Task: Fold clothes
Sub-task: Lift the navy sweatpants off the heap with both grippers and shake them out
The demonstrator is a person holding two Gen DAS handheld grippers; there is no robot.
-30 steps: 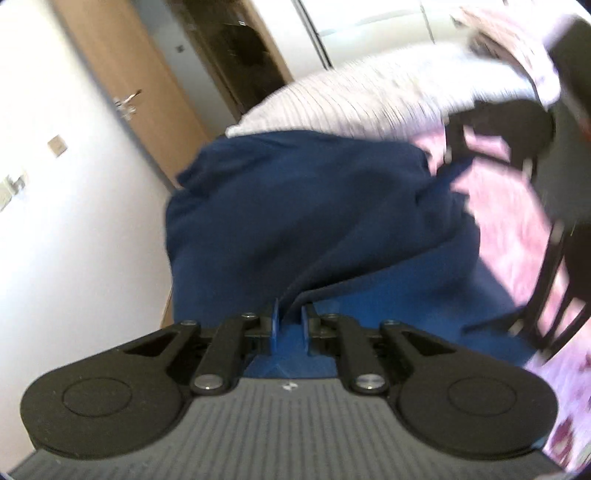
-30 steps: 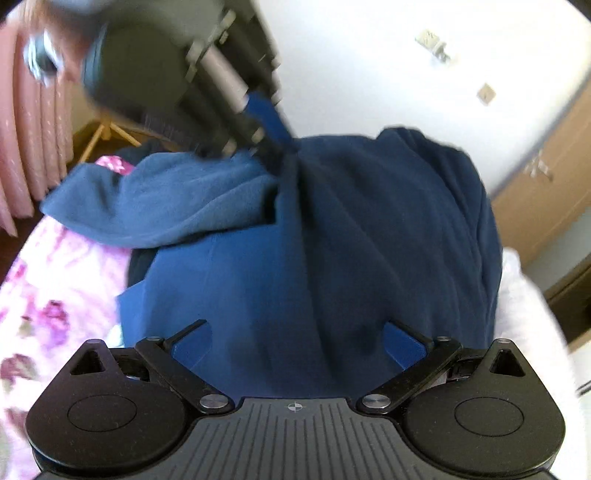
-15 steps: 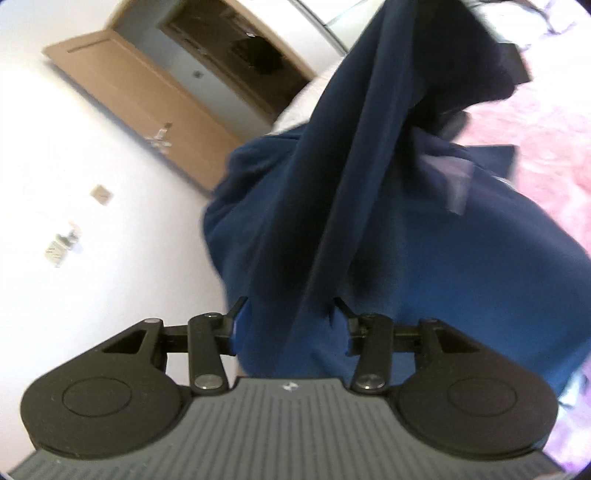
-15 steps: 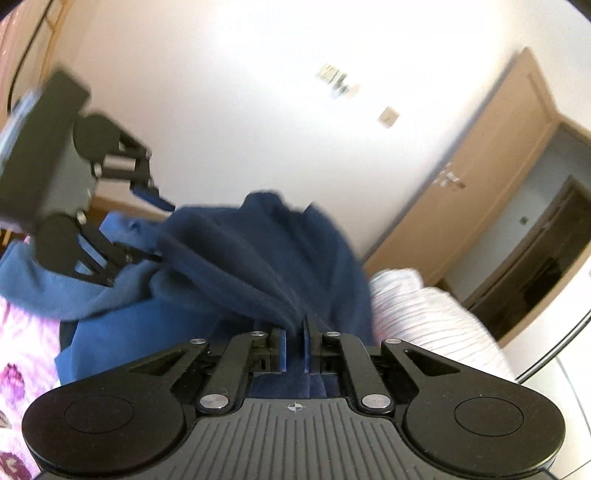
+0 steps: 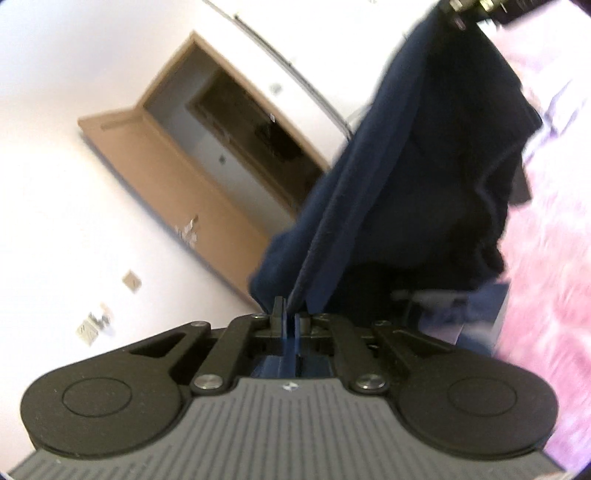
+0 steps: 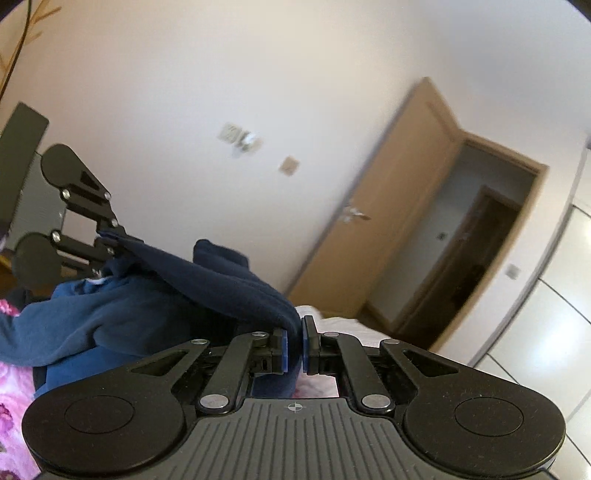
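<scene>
closest to the right wrist camera, the right gripper (image 6: 294,345) has its blue pads (image 6: 284,349) pinched tight on an edge of the navy garment (image 6: 177,295), the fabric squeezed into the narrow slot between them and a little tuft hanging below. from that pinch the cloth runs away to the left and slightly up as a taut ridge, and the rest of it droops in softer, lighter blue folds beneath. at the far end of that ridge the left gripper (image 6: 110,238) clamps the other end of the same edge; its jaws have just been closing, and they are now narrow with the cloth between them.

from the left wrist camera, the left gripper (image 5: 288,325) has its pads together on a thin seam of the navy garment (image 5: 424,177), which rises straight out from the fingertips and stretches up to the far right, where the right gripper (image 5: 465,11) holds it at the frame's top edge. so the garment hangs strung between the two claws, lifted off the pink floral bedding (image 6: 14,387) that lies under it at the near left; the same bedding (image 5: 546,258) shows blurred on the right of the left wrist view.

farther off, past the cloth, a striped white pillow (image 6: 343,325) peeks just beyond the right gripper. on the far wall sit a switch plate (image 6: 289,165) and a socket, and to the right an open wooden door (image 6: 388,206) leads to a dim hallway.
</scene>
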